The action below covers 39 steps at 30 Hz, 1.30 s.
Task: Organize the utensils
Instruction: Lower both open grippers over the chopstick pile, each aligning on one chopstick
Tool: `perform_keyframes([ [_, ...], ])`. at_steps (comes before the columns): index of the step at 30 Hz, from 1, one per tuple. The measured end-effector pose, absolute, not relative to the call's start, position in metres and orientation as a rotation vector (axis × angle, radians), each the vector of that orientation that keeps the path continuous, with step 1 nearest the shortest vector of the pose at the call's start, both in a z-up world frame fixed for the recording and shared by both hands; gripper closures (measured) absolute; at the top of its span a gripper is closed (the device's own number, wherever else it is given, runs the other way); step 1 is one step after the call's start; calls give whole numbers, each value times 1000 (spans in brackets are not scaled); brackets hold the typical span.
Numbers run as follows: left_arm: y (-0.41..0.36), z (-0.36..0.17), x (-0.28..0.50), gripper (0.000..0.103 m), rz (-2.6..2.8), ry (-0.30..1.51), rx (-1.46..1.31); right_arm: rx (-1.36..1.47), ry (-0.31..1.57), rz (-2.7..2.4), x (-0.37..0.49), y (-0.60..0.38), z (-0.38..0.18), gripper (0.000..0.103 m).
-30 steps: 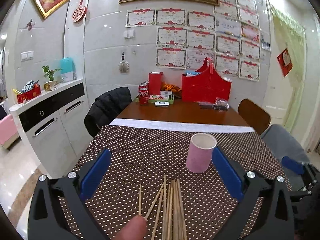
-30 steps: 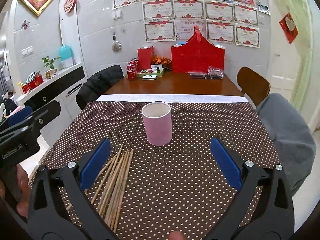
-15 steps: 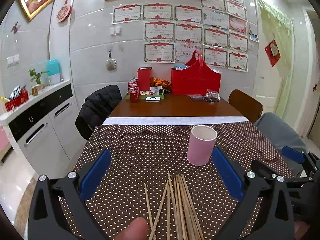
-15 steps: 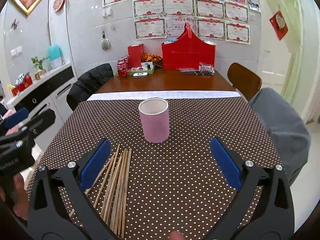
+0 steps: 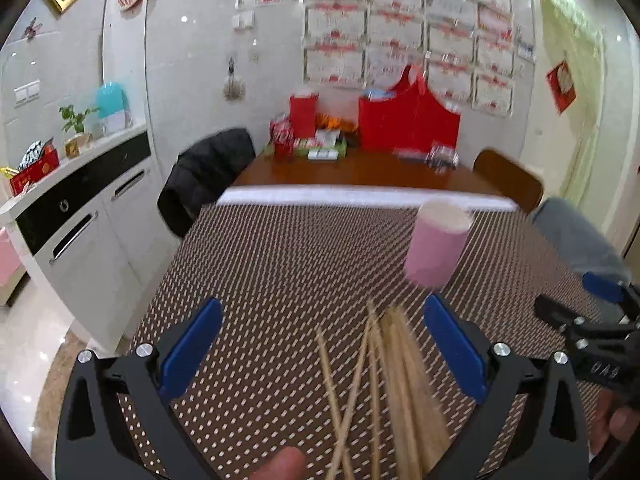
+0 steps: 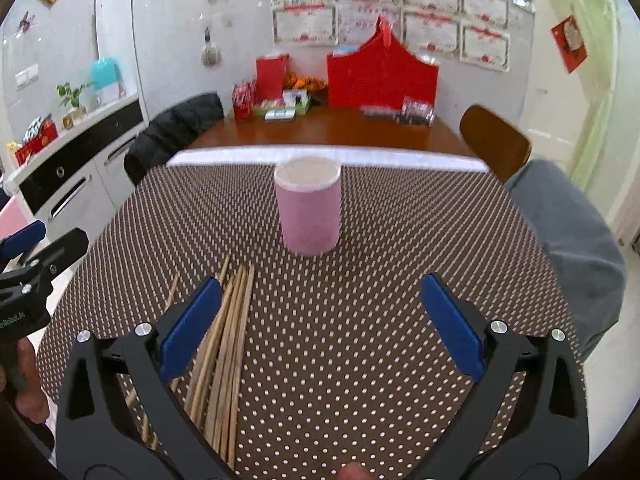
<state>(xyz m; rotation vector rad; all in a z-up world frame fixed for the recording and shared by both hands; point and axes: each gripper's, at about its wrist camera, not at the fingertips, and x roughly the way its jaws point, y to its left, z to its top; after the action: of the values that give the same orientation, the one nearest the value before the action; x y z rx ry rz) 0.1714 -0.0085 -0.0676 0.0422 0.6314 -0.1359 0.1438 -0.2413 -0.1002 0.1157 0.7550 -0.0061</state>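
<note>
Several wooden chopsticks (image 5: 384, 376) lie loose on the dotted brown tablecloth (image 5: 280, 264), between the fingers of my open, empty left gripper (image 5: 320, 340). A pink cup (image 5: 436, 248) stands upright beyond them, to the right. In the right wrist view the pink cup (image 6: 308, 208) stands straight ahead and the chopsticks (image 6: 224, 344) lie by the left finger of my open, empty right gripper (image 6: 320, 320). The left gripper (image 6: 28, 264) shows at that view's left edge, and the right gripper (image 5: 592, 328) at the left wrist view's right edge.
Beyond the cloth, the bare wooden table (image 6: 332, 132) carries a red basket (image 6: 380, 72), a red box (image 6: 272, 76), cans and a snack tray. A black jacket on a chair (image 6: 176, 128) is at left, a brown chair (image 6: 492, 144) and grey cushion (image 6: 568, 240) at right. White cabinets (image 5: 80, 216) stand at left.
Both grippers have moved closer to the table. The left gripper's view has shifted left, so the cup and chopsticks sit further right. The cup looms larger in the right wrist view.
</note>
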Motion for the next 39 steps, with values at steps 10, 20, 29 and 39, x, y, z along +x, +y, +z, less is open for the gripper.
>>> perform_keyframes([
  [10, -2, -153, 187, 4, -125, 856, 143, 86, 938, 63, 166, -232, -163, 5],
  [20, -6, -192, 195, 4, -167, 949, 183, 90, 998, 131, 174, -223, -192, 5],
  [29, -13, -195, 202, 4, -152, 942, 219, 37, 1038, 178, 184, -204, -204, 18],
  [39, -18, -196, 203, 4, -151, 936, 263, 4, 1046, 198, 196, -192, -204, 28],
])
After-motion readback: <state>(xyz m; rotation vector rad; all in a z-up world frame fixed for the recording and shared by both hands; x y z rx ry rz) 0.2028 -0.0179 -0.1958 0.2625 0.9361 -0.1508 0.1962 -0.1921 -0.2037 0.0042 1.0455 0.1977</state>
